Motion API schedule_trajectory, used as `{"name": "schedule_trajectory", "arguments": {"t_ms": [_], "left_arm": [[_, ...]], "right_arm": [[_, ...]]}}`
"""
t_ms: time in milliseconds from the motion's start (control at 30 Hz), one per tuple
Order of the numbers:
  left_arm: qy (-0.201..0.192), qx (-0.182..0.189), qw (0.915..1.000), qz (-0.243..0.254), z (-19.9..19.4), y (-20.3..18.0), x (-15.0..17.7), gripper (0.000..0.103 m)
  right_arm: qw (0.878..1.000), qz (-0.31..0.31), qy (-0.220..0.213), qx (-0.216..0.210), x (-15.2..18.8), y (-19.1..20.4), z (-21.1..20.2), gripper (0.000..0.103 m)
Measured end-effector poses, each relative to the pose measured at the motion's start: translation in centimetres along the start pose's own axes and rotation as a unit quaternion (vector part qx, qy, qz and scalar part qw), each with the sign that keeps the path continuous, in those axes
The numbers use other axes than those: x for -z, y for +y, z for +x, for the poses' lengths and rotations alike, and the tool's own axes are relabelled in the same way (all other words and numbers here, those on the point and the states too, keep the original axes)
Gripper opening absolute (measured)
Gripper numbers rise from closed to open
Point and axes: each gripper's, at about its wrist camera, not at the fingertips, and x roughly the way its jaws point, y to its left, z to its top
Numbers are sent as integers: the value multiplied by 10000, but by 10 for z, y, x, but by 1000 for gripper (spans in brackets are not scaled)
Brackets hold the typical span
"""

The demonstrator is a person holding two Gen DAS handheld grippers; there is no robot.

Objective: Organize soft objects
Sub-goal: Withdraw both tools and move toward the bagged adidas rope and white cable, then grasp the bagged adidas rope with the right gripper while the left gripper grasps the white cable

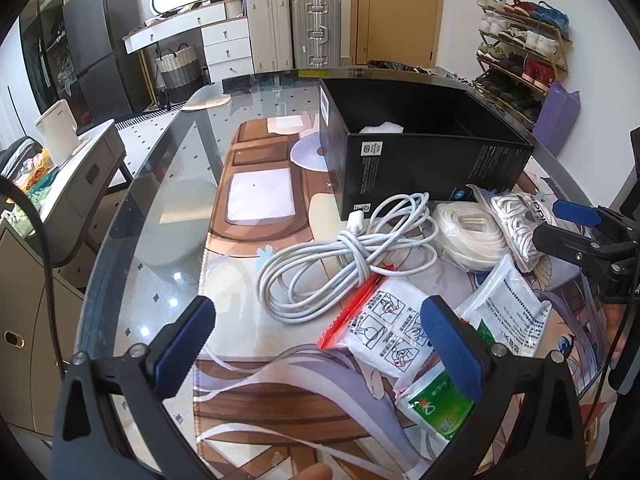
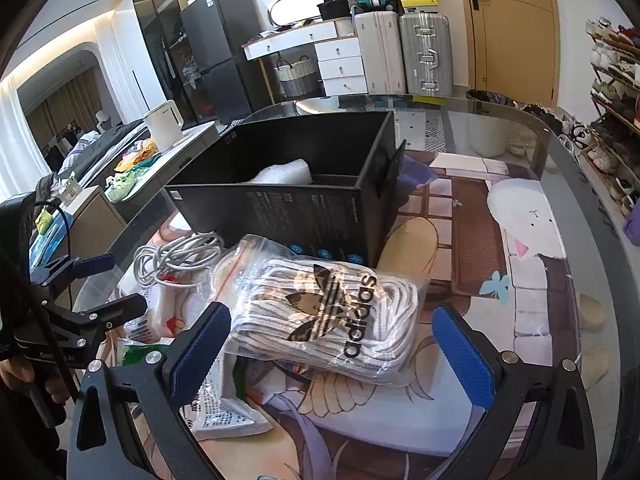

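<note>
Showing both hand-held grippers spread, only the right wrist view reveals the logo bag (image 2: 320,312) fully

Both views are bright and evenly daylit, with soft, faint shadows. The glass table (image 1: 132,240) throws pale glare patches and small specular dots — strongest on its bare left part. Fisheye distortion bends the table rim and blackens the corners. Focus is sharp mid-frame; a clear bag (image 2: 320,304) glints.

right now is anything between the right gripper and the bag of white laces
Nothing visible: the right gripper is open, and the bag of white laces lies directly ahead between its fingers, resting partly on a white packet.
</note>
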Motion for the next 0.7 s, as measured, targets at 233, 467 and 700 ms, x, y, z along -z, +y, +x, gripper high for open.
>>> {"name": "schedule_trajectory", "arguments": {"t_ms": [233, 467, 700], "left_arm": [[30, 71, 10000, -48, 5, 1, -2, 103], [39, 64, 10000, -61, 6, 2, -4, 103], [50, 74, 10000, -31, 11, 4, -11, 103]], "right_arm": [[9998, 99, 95, -148, 2, 0, 9, 102], [9993, 173, 223, -252, 2, 5, 19, 102], [9991, 221, 226, -287, 3, 4, 25, 102]]}}
